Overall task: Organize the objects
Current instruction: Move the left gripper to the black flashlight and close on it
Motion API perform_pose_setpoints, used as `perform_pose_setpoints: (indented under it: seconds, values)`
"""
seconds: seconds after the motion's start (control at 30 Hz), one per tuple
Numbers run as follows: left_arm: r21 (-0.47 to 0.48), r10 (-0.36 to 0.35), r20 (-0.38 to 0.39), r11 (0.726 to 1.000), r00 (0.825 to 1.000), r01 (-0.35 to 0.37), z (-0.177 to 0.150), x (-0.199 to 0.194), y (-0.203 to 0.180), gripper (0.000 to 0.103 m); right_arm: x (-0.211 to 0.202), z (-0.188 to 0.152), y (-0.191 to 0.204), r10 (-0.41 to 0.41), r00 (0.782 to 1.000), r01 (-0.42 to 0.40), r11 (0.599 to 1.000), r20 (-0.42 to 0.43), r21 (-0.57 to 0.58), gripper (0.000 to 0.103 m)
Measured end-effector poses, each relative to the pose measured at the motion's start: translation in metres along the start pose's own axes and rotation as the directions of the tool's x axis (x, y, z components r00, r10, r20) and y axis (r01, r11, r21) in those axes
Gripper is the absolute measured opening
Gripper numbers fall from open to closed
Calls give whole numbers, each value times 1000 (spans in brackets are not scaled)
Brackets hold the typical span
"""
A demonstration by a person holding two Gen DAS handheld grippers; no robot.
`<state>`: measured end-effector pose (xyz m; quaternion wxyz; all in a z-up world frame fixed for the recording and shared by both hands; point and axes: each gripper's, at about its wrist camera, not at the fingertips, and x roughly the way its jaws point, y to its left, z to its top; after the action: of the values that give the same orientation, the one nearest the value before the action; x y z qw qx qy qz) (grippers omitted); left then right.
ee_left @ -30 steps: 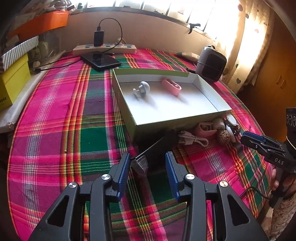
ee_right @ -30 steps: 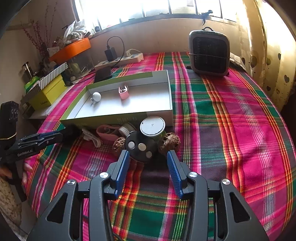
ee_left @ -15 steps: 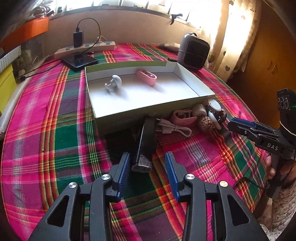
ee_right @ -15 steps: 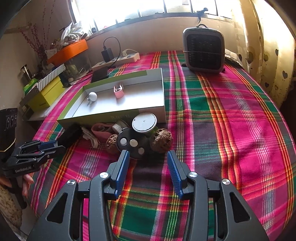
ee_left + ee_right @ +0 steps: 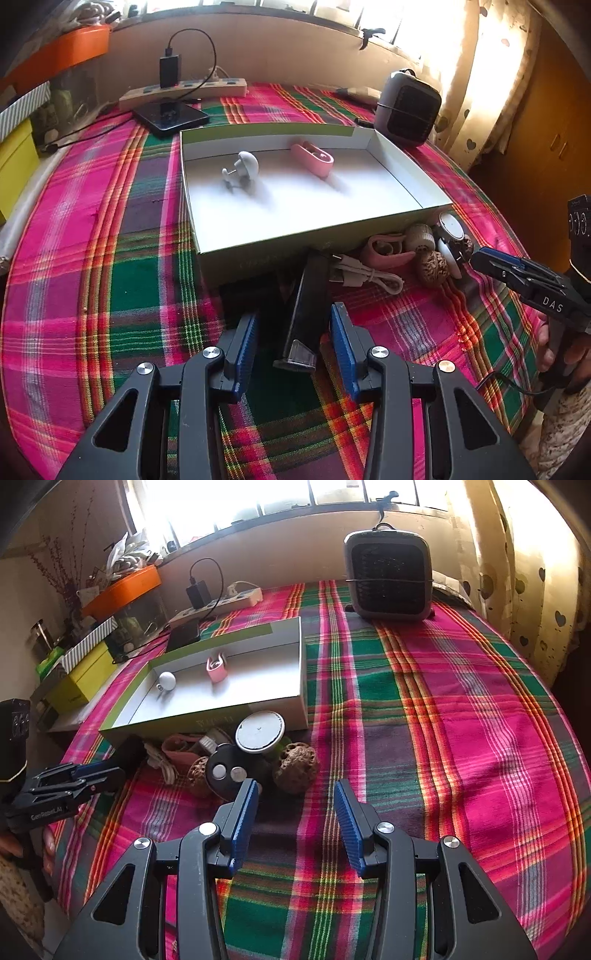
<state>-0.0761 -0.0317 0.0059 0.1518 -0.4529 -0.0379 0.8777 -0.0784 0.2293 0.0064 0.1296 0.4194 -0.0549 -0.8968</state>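
Pick-up step in hand: left gripper (image 5: 293,347) stands apart astride the black clip (image 5: 306,314) lying against the box (image 5: 258,254) front wall at the counter's near edge; judged next, close, lift over wall; right gripper (image 5: 295,827) apart, empty.

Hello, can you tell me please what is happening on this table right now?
A person holds two grippers over a checked tablecloth, sorting small things into a shallow white cardboard box. A white round earbud-like gadget and a pink case already lie inside. The left gripper stands open around a long black flat device lying in front of the box. The right gripper is open and empty, near a brown walnut.
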Motion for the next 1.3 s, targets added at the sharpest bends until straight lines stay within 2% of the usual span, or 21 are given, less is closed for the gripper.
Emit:
perform_pose_setpoints:
  seconds: [0.3, 0.67, 0.9, 0.97, 1.03, 1.3]
  values:
    - [8, 29, 14, 1000, 999, -29, 2, 4, -5, 36, 11, 10, 3, -14, 1000, 13, 999, -17, -30, 44]
    - [13, 40, 24, 999, 999, -40, 4, 5, -6, 35, 21, 11, -3, 0, 999, 0, 1000, -32, -5, 44]
    - [8, 52, 26, 999, 998, -52, 4, 6, -4, 29, 21, 12, -2, -2, 1000, 2, 1000, -29, -10, 44]
    - [8, 54, 26, 999, 998, -54, 4, 6, -4, 28, 21, 12, -2, -1, 1000, 0, 1000, -30, -14, 36]
    - [10, 59, 26, 998, 998, -59, 4, 6, -4, 27, 21, 11, 0, -3, 1000, 3, 1000, -31, -20, 34]
    - [7, 63, 26, 998, 998, -63, 4, 6, -4, 24, 20, 9, 1, -13, 1000, 12, 1000, -27, -29, 33]
